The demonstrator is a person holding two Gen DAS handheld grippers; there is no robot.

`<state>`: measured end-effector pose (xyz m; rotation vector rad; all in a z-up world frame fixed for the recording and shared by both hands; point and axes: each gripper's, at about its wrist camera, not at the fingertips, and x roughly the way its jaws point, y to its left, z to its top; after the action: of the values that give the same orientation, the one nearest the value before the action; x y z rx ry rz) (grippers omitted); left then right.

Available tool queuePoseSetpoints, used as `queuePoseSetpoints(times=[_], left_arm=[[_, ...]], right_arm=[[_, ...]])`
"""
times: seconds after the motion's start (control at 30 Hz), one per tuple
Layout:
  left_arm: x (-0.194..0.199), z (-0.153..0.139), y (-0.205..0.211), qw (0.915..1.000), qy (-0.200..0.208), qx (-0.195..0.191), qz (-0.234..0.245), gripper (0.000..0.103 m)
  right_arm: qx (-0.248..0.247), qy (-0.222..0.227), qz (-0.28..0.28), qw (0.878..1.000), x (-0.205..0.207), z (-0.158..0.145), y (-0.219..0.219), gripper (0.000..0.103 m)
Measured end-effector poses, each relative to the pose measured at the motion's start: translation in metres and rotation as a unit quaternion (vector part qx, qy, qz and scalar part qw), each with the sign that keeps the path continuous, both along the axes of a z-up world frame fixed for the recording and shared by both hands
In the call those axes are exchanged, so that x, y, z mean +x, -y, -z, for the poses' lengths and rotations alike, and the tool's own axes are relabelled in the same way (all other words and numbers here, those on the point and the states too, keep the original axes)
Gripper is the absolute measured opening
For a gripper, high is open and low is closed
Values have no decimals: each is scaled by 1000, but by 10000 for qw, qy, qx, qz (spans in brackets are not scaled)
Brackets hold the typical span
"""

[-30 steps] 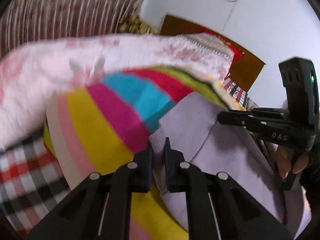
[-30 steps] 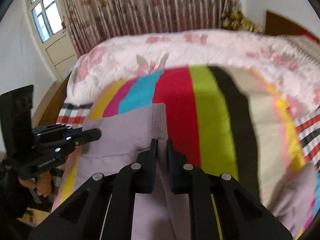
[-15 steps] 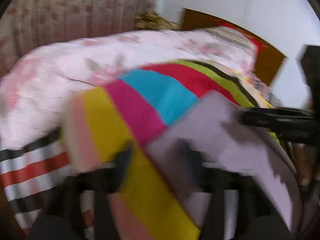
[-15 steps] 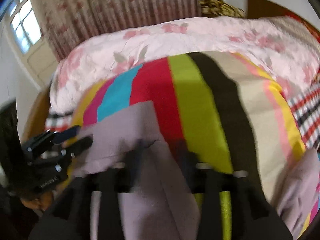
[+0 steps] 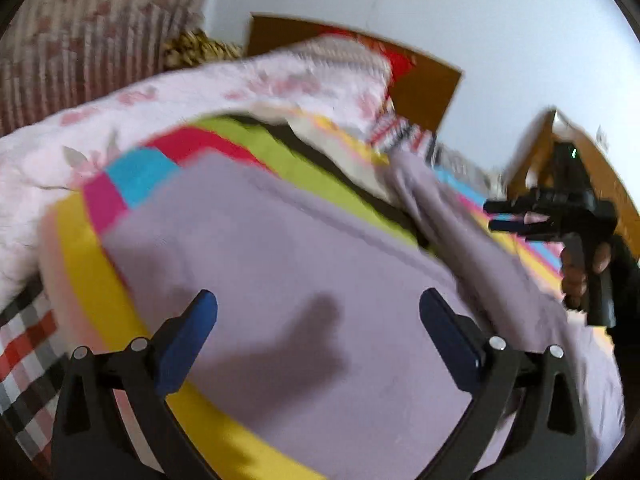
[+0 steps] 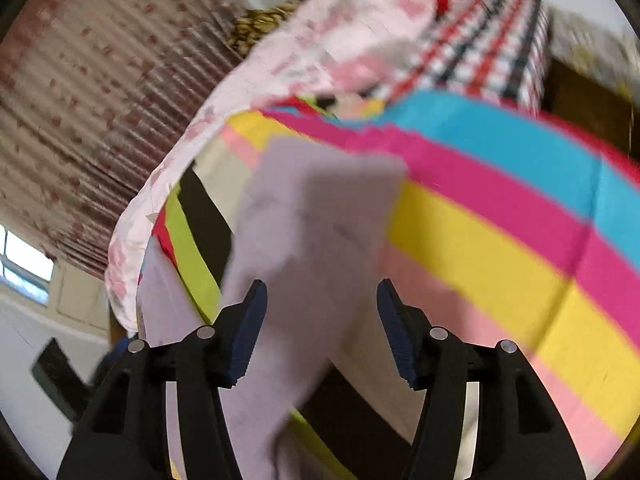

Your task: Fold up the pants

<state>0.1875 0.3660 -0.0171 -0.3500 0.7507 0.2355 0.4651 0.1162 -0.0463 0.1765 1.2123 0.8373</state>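
Pants (image 5: 304, 264): lilac, spread on the striped blanket (image 5: 248, 148) of the bed (frames blurred). Left gripper (image 5: 318, 316): fingers wide apart, released. Right gripper (image 6: 322, 312): likewise released, above one pant end.

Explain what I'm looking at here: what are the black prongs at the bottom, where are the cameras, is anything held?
No robot: a person holds a handheld two-finger gripper in each hand, each with a fisheye camera looking along its fingers. The prongs are those fingers.

Left wrist view: the left gripper has its jaws wide apart, above the lilac pants, which lie on a striped blanket on a bed. At the right edge is the right gripper, seen from the side in the person's hand.

Right wrist view: the right gripper is open too, with pants fabric between its fingers but not pinched.

A pink floral quilt lies beyond. Nothing is held.
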Motion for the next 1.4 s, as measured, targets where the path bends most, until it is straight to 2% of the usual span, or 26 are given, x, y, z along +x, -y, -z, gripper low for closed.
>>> queuePoseSetpoints(times=[0.07,0.13,0.17,0.2,0.23,0.27,0.37,0.4,0.47,0.53,0.63,0.67,0.7,0.8,0.87,0.9,1.0,1.07,1.2,1.3,1.37,1.4], left_arm=[[13,15,-1,9986,-488,-174,56,101],[13,20,-12,9979,-460,-451,-16,101],[13,24,-17,9973,-486,-559,8,101],[15,28,-18,9968,-554,-569,76,101],[14,29,-18,9970,-593,-486,135,101],[13,30,-14,9974,-608,-346,182,101],[3,30,-13,9988,-425,-252,58,101],[-4,26,-18,9990,-296,-311,-156,101],[-22,19,-31,9970,45,-567,-524,101],[-39,13,-50,9909,360,-879,-955,101],[-70,12,-75,9747,743,-1326,-1639,101],[-80,14,-83,9696,763,-1410,-1846,101],[-86,14,-87,9680,747,-1428,-1923,101],[-95,13,-94,9675,624,-1352,-2046,101],[-101,11,-92,9706,535,-1281,-1968,101],[-103,9,-91,9728,506,-1234,-1895,101],[-104,10,-82,9791,494,-1130,-1619,100],[-96,9,-77,9824,627,-1144,-1337,98],[-64,6,-71,9848,710,-1214,-1020,93],[-37,7,-68,9855,580,-1148,-1111,88],[-25,15,-74,9829,444,-1351,-1169,76],[-21,18,-76,9816,390,-1442,-1193,74]], right_arm=[[301,-362,-22,9989,-2,12,0,54],[425,-572,-97,9974,-3,20,-6,49],[441,-544,-104,9975,-3,21,-11,44],[418,-537,-100,9976,-2,22,-17,26],[373,-541,-44,9978,-1,23,-20,15],[294,-418,40,9987,-2,19,-23,9],[136,473,-43,9988,-20,-10,-30,9],[130,808,-180,9965,-33,-26,-37,9],[257,1163,-429,9920,-53,-53,-49,9],[388,1534,-833,9839,-81,-83,-75,9],[474,1772,-1524,9711,-120,-104,-126,9],[496,1750,-1701,9685,-128,-104,-141,9],[475,1709,-1988,9639,-143,-101,-163,10],[72,1593,-2703,9495,-178,-73,-219,18],[-12,1484,-2884,9459,-186,-59,-232,42],[118,1432,-2826,9484,-183,-58,-229,45],[449,1350,-2424,9597,-155,-63,-204,47],[570,1417,-2169,9642,-134,-68,-181,47],[317,1560,-1802,9707,-99,-63,-157,47],[138,1617,-1832,9696,-85,-47,-159,47],[31,1594,-1968,9674,-80,-35,-167,47],[-11,1584,-2071,9654,-79,-30,-172,47]])
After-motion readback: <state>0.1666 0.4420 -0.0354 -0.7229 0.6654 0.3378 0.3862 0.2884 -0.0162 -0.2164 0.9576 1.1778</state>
